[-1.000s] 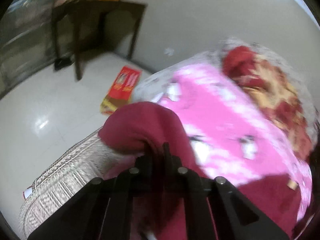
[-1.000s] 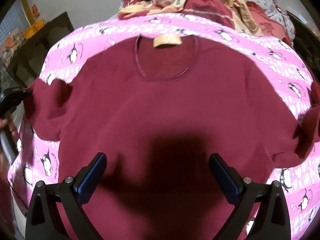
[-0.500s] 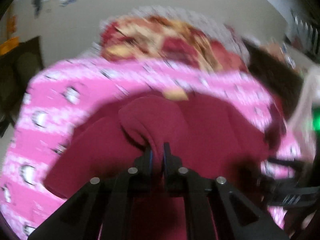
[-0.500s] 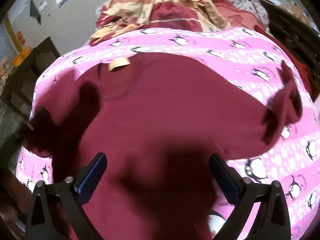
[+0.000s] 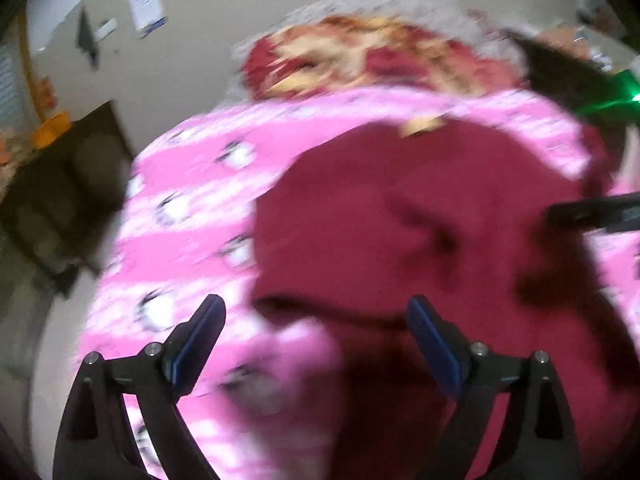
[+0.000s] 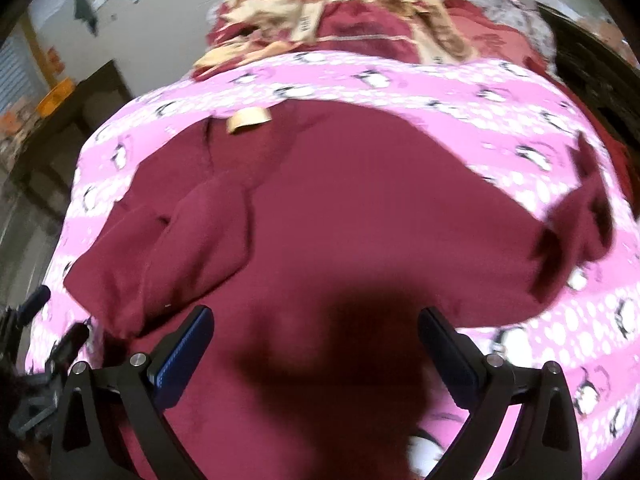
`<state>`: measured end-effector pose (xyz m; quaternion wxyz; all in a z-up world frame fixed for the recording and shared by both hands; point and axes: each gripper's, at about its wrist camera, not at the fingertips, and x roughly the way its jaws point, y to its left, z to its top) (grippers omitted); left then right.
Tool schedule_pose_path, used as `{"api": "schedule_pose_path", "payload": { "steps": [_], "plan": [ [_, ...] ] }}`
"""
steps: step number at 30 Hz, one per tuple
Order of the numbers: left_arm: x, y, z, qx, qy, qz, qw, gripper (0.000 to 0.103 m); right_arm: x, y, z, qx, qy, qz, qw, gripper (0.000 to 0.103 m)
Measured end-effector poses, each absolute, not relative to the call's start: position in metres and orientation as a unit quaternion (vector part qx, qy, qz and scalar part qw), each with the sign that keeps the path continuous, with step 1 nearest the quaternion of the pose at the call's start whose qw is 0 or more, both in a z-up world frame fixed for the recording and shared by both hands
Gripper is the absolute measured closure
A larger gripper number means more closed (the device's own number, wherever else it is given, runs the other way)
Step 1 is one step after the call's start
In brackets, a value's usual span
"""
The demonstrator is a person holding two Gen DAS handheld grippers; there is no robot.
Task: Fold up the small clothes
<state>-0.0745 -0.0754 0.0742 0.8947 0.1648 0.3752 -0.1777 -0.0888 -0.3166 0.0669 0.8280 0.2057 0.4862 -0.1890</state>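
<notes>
I see the dark maroon fleece sweater lying spread on the pink penguin-print blanket, its beige neck label at the sweater's far edge. One sleeve is folded over onto the sweater's body, on the label's side. My left gripper hangs above the sweater's edge, jaws spread wide and empty. My right gripper hovers over the sweater's near hem, jaws likewise apart, gripping nothing. A crumpled red-and-cream patterned cloth sits beyond the sweater.
</notes>
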Motion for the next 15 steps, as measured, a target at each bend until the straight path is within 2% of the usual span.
{"api": "schedule_pose_path", "payload": {
  "steps": [7,10,11,12,15],
  "plan": [
    [-0.040,-0.046,0.048,0.136,0.424,-0.109,0.889,0.012,-0.033,-0.276,0.071,0.178,0.480,-0.148,0.846,0.000],
    [-0.034,-0.051,0.044,0.130,0.426,-0.109,0.889,0.012,0.002,-0.259,0.049,0.120,0.517,-0.160,0.833,0.000],
    [-0.033,-0.055,0.042,0.136,0.426,-0.108,0.888,0.012,0.007,-0.258,0.039,0.104,0.531,-0.171,0.823,0.003],
    [-0.031,-0.056,0.038,0.142,0.428,-0.104,0.886,0.012,0.007,-0.260,0.034,0.102,0.538,-0.178,0.818,0.009],
    [-0.029,-0.057,0.030,0.150,0.436,-0.098,0.882,0.012,-0.031,-0.286,0.038,0.156,0.528,-0.195,0.812,0.010]
  ]
}}
